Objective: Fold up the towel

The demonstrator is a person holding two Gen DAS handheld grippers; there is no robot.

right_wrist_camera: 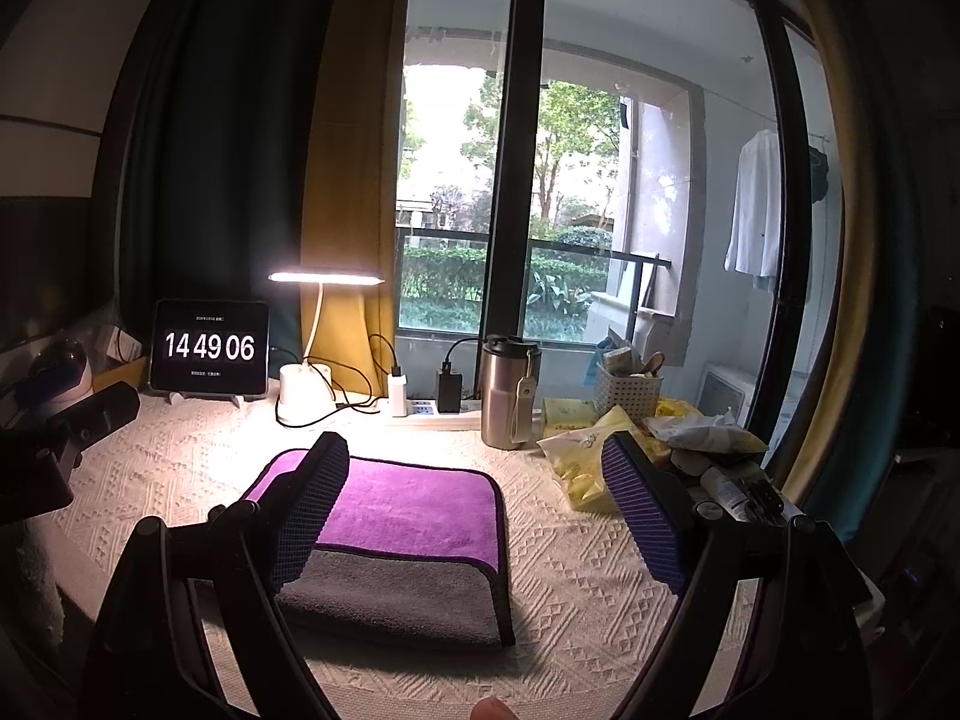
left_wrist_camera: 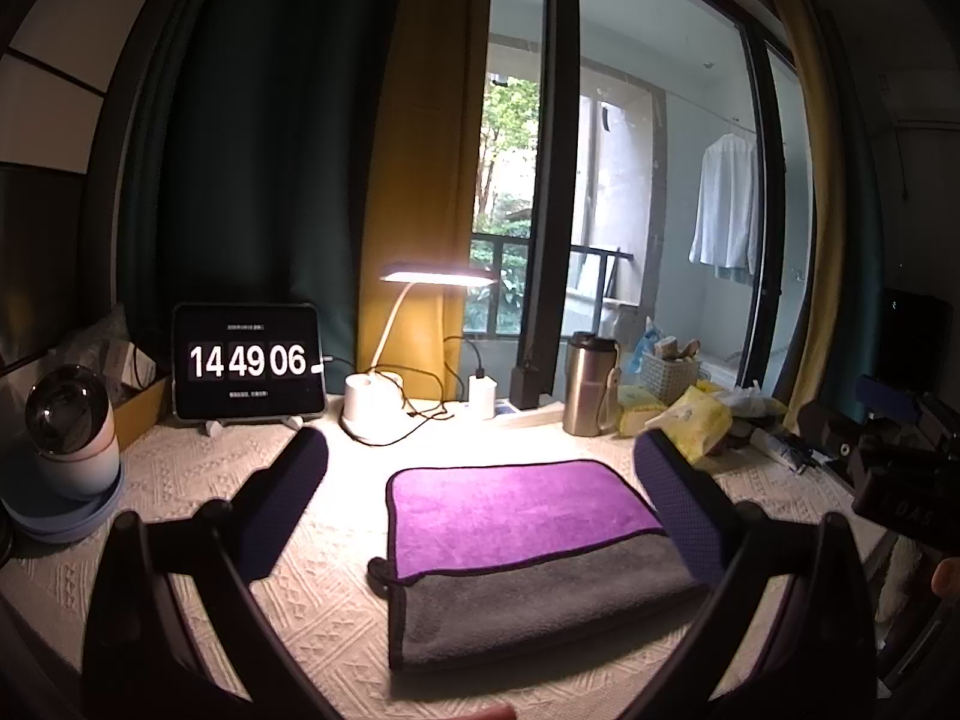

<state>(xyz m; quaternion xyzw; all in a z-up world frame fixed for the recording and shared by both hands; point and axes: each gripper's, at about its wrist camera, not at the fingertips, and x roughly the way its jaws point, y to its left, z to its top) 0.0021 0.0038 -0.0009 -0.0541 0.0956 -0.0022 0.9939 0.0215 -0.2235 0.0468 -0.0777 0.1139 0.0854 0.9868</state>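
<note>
Between left gripper's (left_wrist_camera: 480, 498) fingers, folded towel (left_wrist_camera: 528, 552)

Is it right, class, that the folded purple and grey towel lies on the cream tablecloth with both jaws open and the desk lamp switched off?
Not quite: the desk lamp is switched on, glowing in the right wrist view. The rest holds: the folded towel lies on the tablecloth, both sets of jaws open.

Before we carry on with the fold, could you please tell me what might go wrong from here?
1. The purple and grey microfibre towel lies folded on the cream knitted table cover; a low pinch could snag that cover too.
2. Both the left gripper and right gripper are open and hold nothing; grabbing one layer would undo the fold.
3. The steel travel mug and lamp cables stand close behind; a wide swing might hit them.
</note>
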